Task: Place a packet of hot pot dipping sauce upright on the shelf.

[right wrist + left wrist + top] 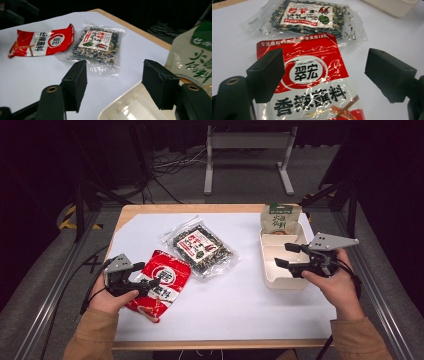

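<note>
Grippers (134,276) (286,255) level, jaws apart

Overhead light falls evenly on the white worktop (240,300); the surrounding room is dark. Shadows beside the red sachet (159,285) are soft and short. Glare streaks cross the red sachet's film in the left gripper view. Near that sachet, the black fingers (265,75) appear soft-focused. All views are low-resolution and slightly blurred.
</note>
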